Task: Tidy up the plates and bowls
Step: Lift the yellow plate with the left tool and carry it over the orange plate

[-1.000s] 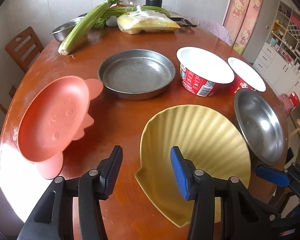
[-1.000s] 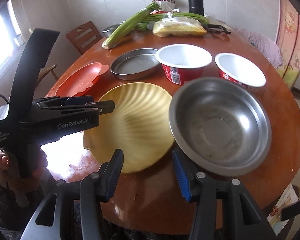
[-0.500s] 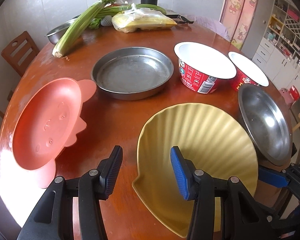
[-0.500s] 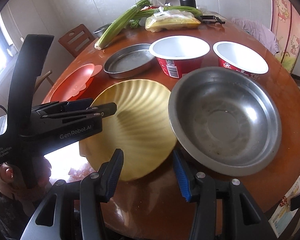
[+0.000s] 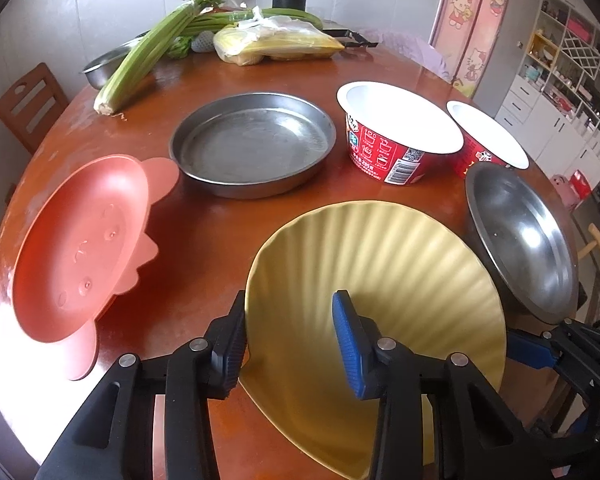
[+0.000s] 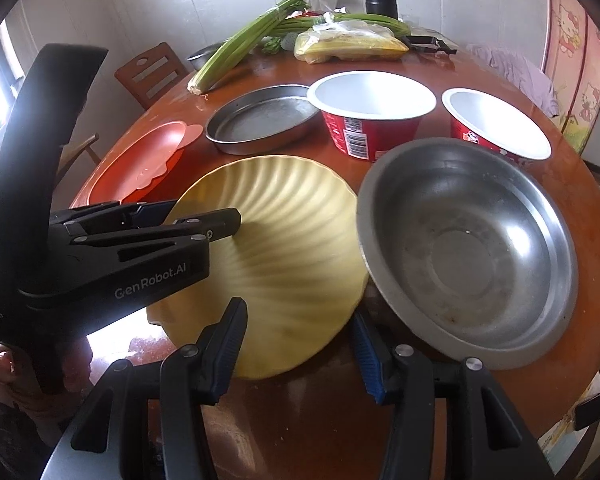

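The left gripper (image 5: 288, 338), jaws wide, straddles the near rim of the ribbed yellow shell-shaped plate (image 5: 380, 264) on the round wooden table (image 5: 204, 232), so closing on it seems next; the right gripper (image 6: 300, 344) gapes too.

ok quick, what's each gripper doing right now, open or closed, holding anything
Left gripper: open, fingers straddling the near rim of the yellow plate, not clamped.
Right gripper: open, holding nothing, facing the yellow plate and the steel bowl.
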